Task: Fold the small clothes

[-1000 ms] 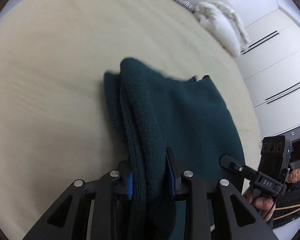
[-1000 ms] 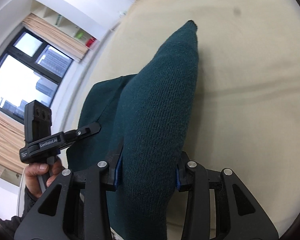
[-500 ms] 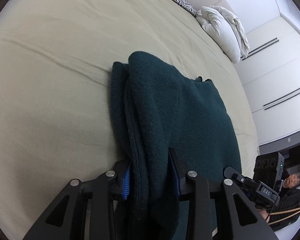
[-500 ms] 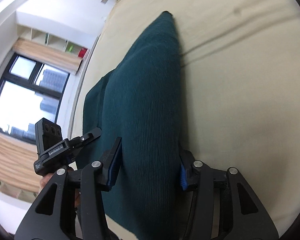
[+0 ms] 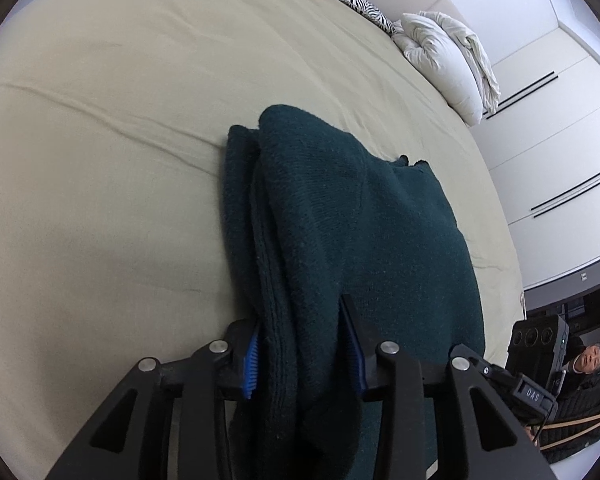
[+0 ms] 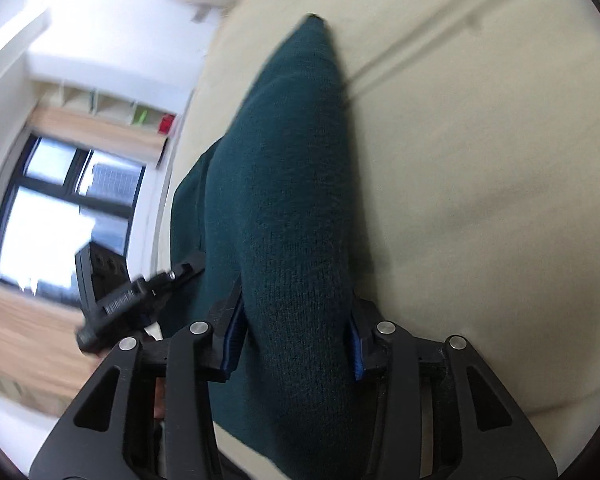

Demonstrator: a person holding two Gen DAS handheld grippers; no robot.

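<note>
1. Dark teal knit, a small sweater (image 5: 340,216), is lying folded over itself on the beige bed (image 5: 120,120), with its near end bunched up between both sets of jaws

2. The left gripper (image 5: 302,354) has just been easing its jaws open, and the thick rolled edge is sitting between the blue pads (image 5: 252,354); they're looking like they're still touching the knit, so I'm calling it a loose hold

3. The right gripper (image 6: 296,336) is holding its fold too, jaws closing a touch, pads pressed into the fabric on both sides

4. To do this step well, I'm thinking: be laying the fold down flat and lined up with the layer under it, letting go with both sides together, and not dragging the top layer when backing out

5. The long axis is running away from both cameras, towards the pillow (image 5: 440,60) in the left view, and tapering to a point at the far end in the right view
</note>
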